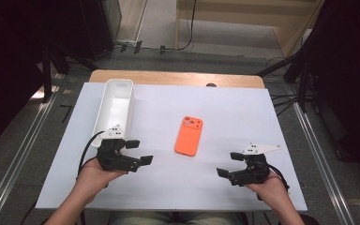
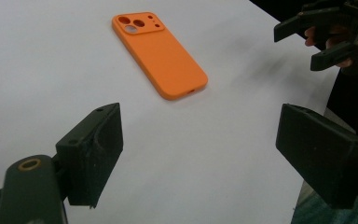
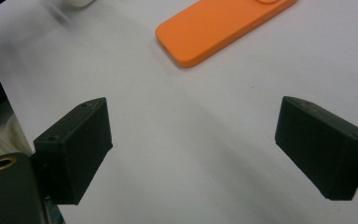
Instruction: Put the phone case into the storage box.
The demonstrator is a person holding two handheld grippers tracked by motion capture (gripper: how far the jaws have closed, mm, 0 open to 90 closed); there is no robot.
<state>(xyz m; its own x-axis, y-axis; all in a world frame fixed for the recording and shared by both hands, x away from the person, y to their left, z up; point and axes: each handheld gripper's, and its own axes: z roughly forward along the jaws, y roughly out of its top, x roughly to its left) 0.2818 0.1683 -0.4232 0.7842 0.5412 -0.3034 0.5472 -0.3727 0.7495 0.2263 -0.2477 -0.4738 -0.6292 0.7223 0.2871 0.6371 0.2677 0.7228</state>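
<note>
Flat on the white-covered table (image 1: 243,122), camera side up, between and a little ahead of both sets of fingers: a slim orange rectangular phone in a matte, rubbery-looking case (image 1: 189,135), probably light, rigid and fairly grippy, but too low-lying to take from above, so best pinched across its two long edges near the middle. Left gripper (image 1: 138,152) and right gripper (image 1: 230,164) both spread wide, holding nothing. Up high, a long white plastic bin (image 1: 116,107) just beyond the left fingers; closer in, camera cut-outs in the left gripper view, the case's rounded end edge in the right gripper view.
</note>
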